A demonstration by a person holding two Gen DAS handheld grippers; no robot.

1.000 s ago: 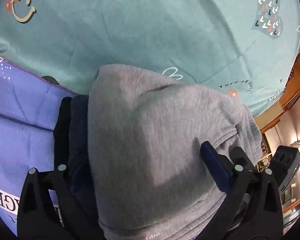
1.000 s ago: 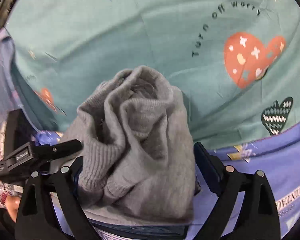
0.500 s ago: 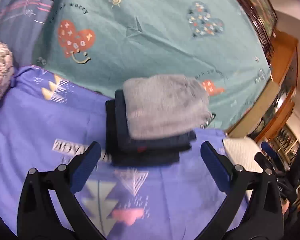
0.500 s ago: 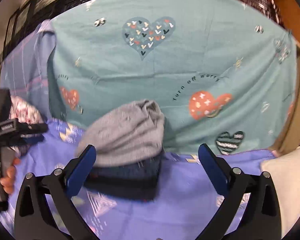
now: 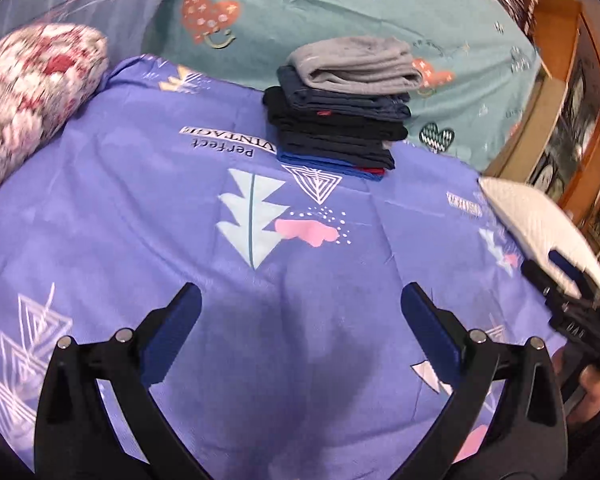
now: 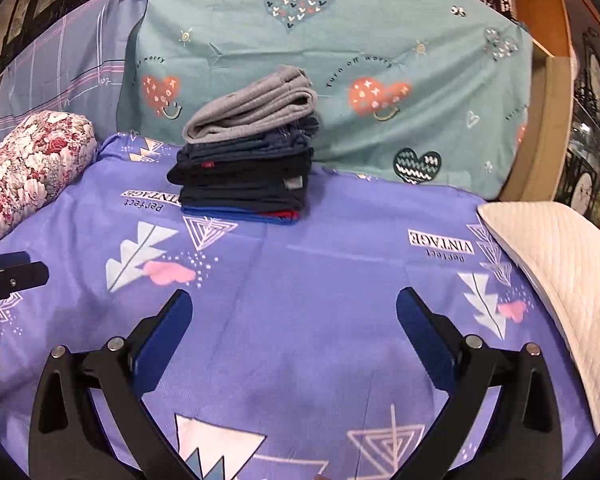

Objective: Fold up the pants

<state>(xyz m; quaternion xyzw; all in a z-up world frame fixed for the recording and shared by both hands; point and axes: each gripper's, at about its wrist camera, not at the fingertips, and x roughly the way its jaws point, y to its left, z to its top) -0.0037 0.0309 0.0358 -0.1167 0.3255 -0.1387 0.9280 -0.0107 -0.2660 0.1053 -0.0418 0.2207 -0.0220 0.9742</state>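
Your left gripper (image 5: 300, 312) and right gripper (image 6: 294, 316) both hang over the purple bedsheet (image 6: 340, 280) with jaws spread wide and nothing between them; the right jaws have just been opening to that full spread. The folded grey pants (image 6: 256, 108) sit on top of the stack of folded clothes (image 6: 244, 176) at the far side of the bed, against the teal heart-print sheet (image 6: 380, 40), well apart from both grippers. By the look of it this pair is done, so the step in hand is clearing away for the next garment: keep both sets of jaws released, move level and away from the stack so you do not clip it, and leave the grey top layer alone, as its rolled waistband end looks loose and could slide off the darker layers below. No unfolded pants show in either view, so you cannot tell where the next pair lies. How many garments make up the stack is hard to count, since the dark layers merge. The floral bolster (image 6: 32, 160) and the white pillow (image 6: 560, 272) are cut off at the frame edges, and the left wrist view is blurred at its borders.
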